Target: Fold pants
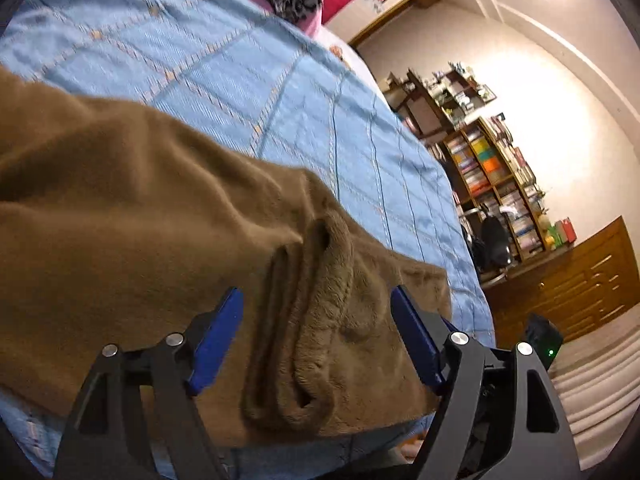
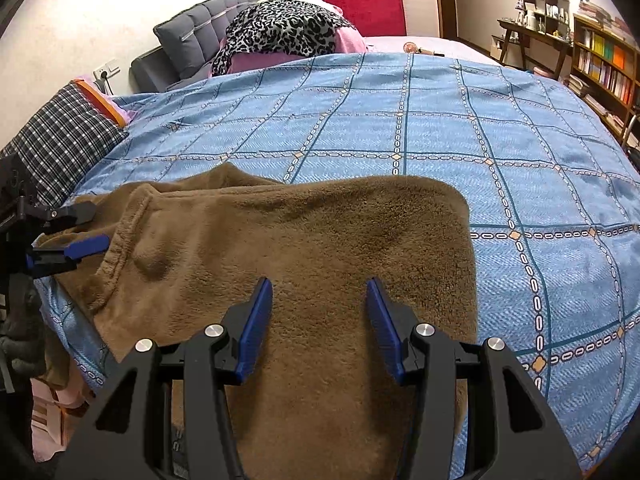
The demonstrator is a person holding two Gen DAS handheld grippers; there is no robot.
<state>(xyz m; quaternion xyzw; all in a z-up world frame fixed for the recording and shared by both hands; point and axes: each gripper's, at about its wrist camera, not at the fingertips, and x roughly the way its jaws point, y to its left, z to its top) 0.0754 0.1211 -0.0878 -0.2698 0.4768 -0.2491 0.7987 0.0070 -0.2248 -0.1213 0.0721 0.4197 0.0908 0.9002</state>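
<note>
Our soft brown fleece pants (image 2: 304, 264) lie folded on the blue checked bedspread (image 2: 520, 152). Our left tongs (image 1: 316, 300) and right tongs (image 2: 320, 292) hang open and empty above them, likely ready for another fold.

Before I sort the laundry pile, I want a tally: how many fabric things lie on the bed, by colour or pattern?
Brown fleece pants: 1
Blue grid bedspread: 1
Leopard-print cloth: 1
Dark plaid cloth: 1
Grey cushion: 1
Total: 5
</note>
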